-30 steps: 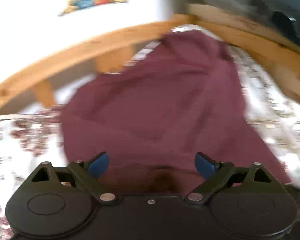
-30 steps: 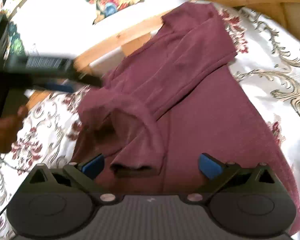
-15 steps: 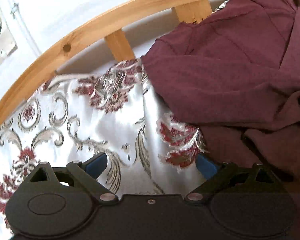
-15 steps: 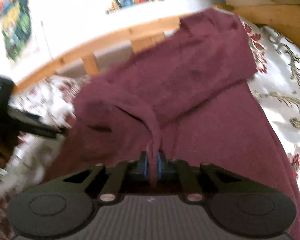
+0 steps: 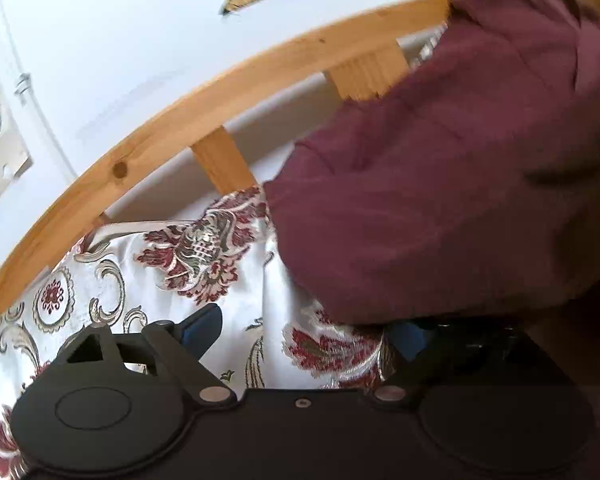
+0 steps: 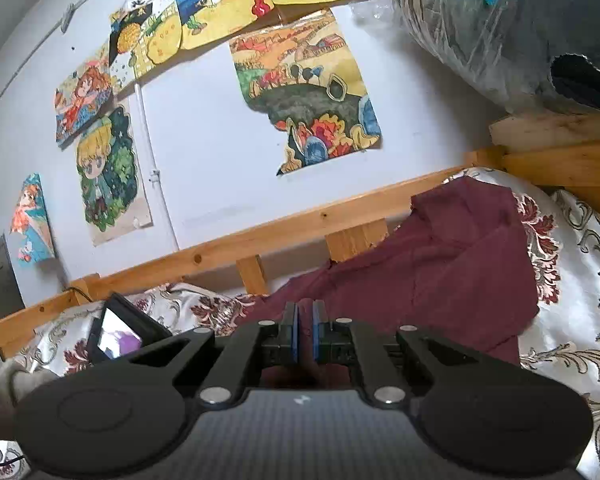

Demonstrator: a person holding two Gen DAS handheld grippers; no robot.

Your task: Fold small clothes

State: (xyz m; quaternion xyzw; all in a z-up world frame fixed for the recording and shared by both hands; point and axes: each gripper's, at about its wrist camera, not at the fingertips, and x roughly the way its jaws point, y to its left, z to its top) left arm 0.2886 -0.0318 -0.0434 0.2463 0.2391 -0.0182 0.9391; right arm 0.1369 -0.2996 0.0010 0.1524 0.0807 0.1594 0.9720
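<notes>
A maroon garment [image 5: 440, 184] lies on a bed with a white and red floral cover [image 5: 172, 264]. In the left wrist view it fills the right side, and its lower edge hangs over my right finger. My left gripper [image 5: 304, 328] is open, low over the cover at the garment's left edge. In the right wrist view the garment [image 6: 452, 272] stretches away toward the headboard corner. My right gripper [image 6: 305, 330] is shut on a fold of the maroon garment and holds it lifted.
A wooden bed rail [image 6: 260, 236] runs along the white wall with children's drawings [image 6: 304, 92]. A dark tablet-like device [image 6: 120, 334] lies on the cover at left. A plastic-wrapped bundle [image 6: 500, 28] sits at the upper right above a wooden frame [image 6: 560, 160].
My right gripper closed on a fold of the garment and has lifted it, tilting its view up to the wall. My left gripper moved off the garment to its left edge and stays open.
</notes>
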